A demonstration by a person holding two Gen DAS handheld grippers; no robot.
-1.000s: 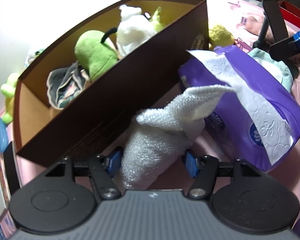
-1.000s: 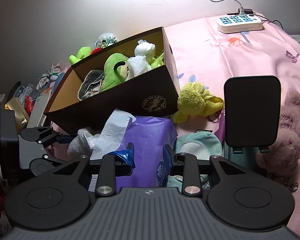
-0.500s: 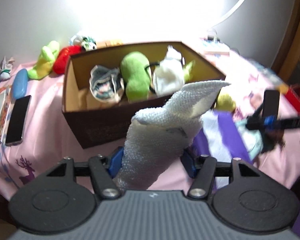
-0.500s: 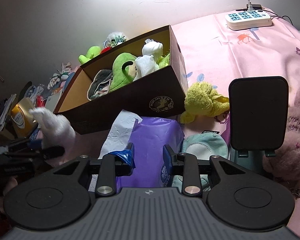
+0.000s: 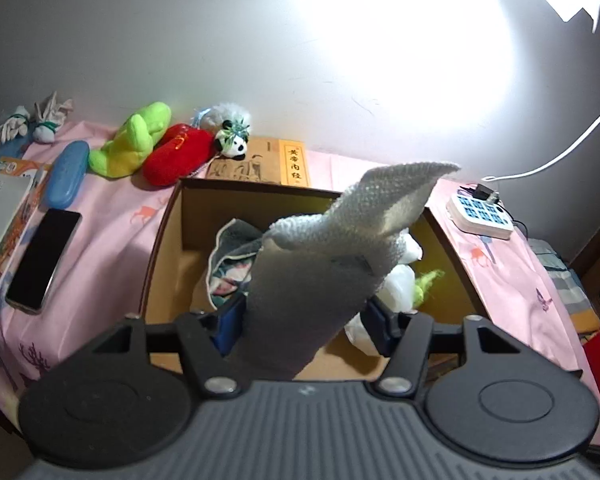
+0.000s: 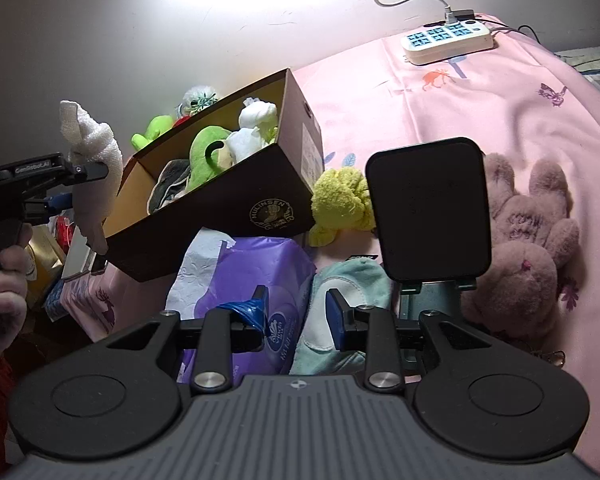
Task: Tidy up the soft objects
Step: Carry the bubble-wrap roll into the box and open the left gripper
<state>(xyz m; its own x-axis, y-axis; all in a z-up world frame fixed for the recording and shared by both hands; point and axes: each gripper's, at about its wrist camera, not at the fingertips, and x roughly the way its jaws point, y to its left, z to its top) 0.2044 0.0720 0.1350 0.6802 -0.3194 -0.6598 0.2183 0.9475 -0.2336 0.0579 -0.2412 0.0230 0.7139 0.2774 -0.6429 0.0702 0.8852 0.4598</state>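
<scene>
My left gripper is shut on a rolled white towel and holds it in the air over the near end of the brown cardboard box. The box holds a patterned cloth, white soft things and a green plush. The right wrist view shows the towel held up left of the box. My right gripper is open and empty above a purple tissue pack and a teal cloth.
A yellow plush and a pink plush rabbit lie by a black phone stand. A power strip sits at the back. Green and red plushes, a phone and books lie beyond and left of the box.
My left gripper has lifted the towel from beside the box up and over the box's near end. The right gripper has stayed almost still.
</scene>
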